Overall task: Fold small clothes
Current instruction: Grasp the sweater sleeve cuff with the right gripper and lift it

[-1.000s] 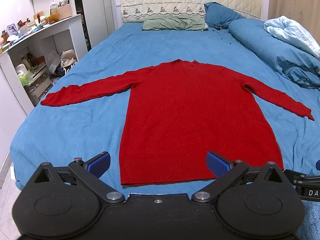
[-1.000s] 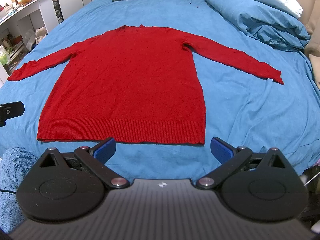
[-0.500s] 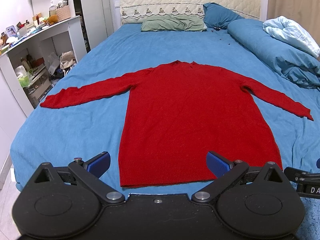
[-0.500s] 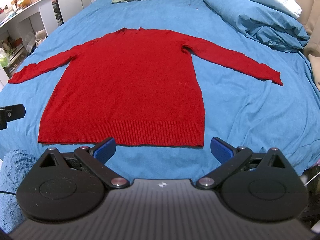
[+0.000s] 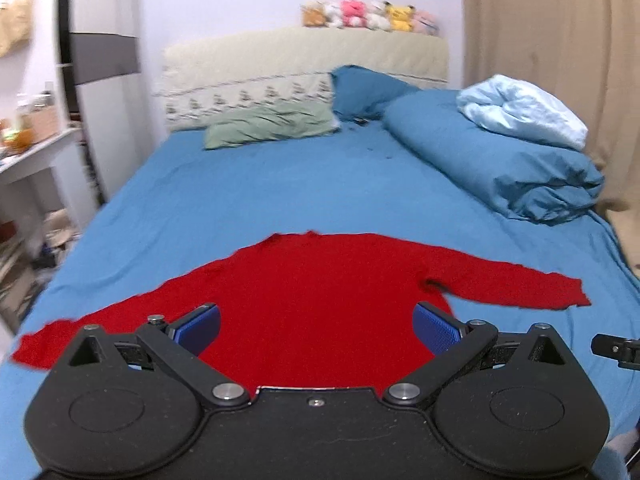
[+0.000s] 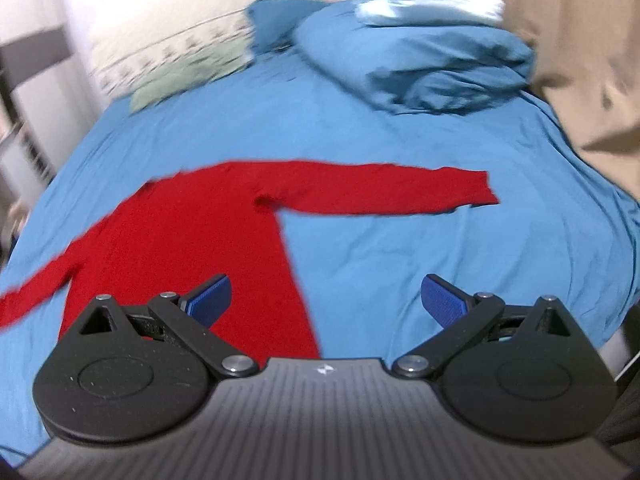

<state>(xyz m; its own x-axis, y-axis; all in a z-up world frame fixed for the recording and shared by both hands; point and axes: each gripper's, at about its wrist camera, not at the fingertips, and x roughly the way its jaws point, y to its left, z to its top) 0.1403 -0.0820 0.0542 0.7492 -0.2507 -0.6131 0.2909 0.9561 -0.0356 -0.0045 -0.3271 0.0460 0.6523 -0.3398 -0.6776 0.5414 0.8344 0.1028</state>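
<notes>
Item: one red knit sweater (image 5: pixel 320 300), spread flat and face-down or face-up (I cannot tell which) on the blue bed sheet (image 5: pixel 280 192), sleeves out to either side, the right sleeve (image 6: pixel 380 190) stretched toward the rolled blue duvet (image 6: pixel 432 56). My left tongs (image 5: pixel 318 326) hover over its body and my right tongs (image 6: pixel 326 300) over its right side edge, both spread wide and holding nothing. Handling, as I judge it: light, soft, limp, slightly clingy on the sheet, so I would pinch a sleeve cuff or shoulder seam, catching both layers.
</notes>
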